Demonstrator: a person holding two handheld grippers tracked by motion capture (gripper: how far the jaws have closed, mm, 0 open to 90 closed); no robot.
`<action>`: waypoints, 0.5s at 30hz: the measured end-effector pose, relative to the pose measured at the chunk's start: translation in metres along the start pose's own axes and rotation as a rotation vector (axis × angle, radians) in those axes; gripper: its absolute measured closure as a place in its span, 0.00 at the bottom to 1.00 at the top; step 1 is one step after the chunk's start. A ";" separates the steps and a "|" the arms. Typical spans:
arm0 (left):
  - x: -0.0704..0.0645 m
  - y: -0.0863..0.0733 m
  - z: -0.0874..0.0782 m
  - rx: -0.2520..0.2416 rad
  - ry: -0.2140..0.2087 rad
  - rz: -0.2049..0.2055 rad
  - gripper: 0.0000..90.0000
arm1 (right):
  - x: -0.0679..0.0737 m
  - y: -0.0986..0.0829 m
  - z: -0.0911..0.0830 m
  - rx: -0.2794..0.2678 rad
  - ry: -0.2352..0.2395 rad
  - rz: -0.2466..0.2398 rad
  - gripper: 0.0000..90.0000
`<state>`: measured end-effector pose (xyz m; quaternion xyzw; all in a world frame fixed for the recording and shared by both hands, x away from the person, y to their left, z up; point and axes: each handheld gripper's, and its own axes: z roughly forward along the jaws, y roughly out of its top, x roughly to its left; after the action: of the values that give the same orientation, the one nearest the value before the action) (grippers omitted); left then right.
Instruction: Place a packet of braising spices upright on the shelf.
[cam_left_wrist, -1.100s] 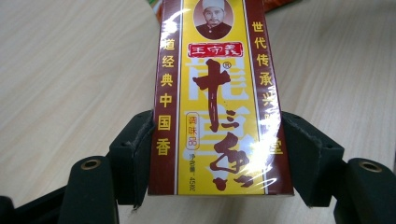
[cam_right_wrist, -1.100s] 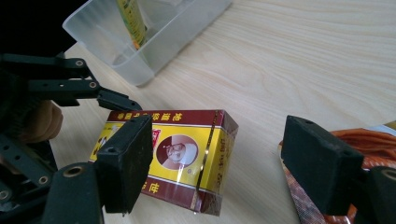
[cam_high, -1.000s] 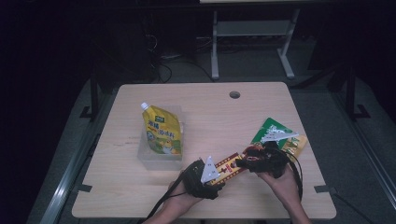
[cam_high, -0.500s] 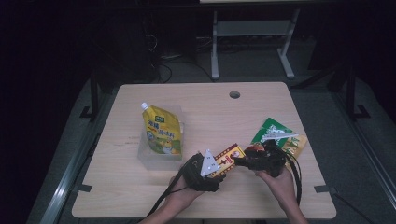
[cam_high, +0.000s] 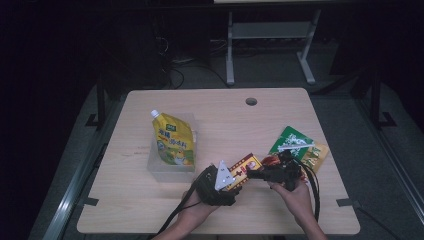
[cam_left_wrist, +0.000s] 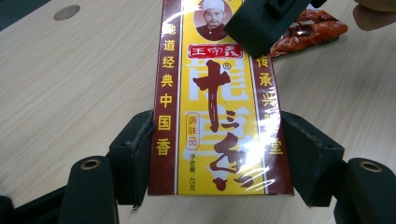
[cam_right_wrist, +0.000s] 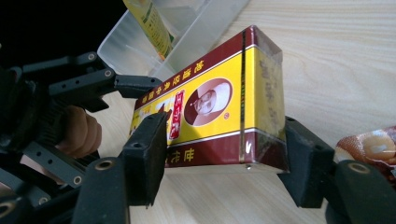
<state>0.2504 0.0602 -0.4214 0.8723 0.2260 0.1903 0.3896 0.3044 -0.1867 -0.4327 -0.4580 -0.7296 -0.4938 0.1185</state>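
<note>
Now 2 grippers, left gripper (cam_left_wrist: 215, 154) and right gripper (cam_right_wrist: 224, 158), clamp spice box (cam_left_wrist: 215, 107) (above table (cam_high: 300, 115)).

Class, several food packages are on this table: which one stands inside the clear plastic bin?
The yellow spouted pouch. It leans upright in the clear plastic bin, while the green packet lies flat on the wooden table.

The right gripper (cam_left_wrist: 261, 25) hides the spice box's (cam_left_wrist: 217, 116) far corner.

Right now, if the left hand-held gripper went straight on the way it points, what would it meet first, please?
The box it already clamps lies along that line; just beyond, the right hand-held gripper grips the box's far end, so it would probably meet that first.
</note>
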 end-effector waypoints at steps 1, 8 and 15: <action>0.000 -0.001 0.002 0.012 -0.003 0.001 0.36 | -0.001 0.000 -0.001 0.004 0.002 0.016 0.46; 0.000 -0.003 0.005 0.043 -0.010 -0.016 0.35 | 0.002 0.001 -0.005 -0.027 0.013 0.013 0.59; -0.001 -0.005 0.010 0.063 -0.016 -0.016 0.34 | 0.007 0.002 -0.008 -0.049 0.054 0.001 0.70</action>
<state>0.2531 0.0569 -0.4313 0.8839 0.2356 0.1730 0.3650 0.2998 -0.1895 -0.4232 -0.4475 -0.7137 -0.5236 0.1271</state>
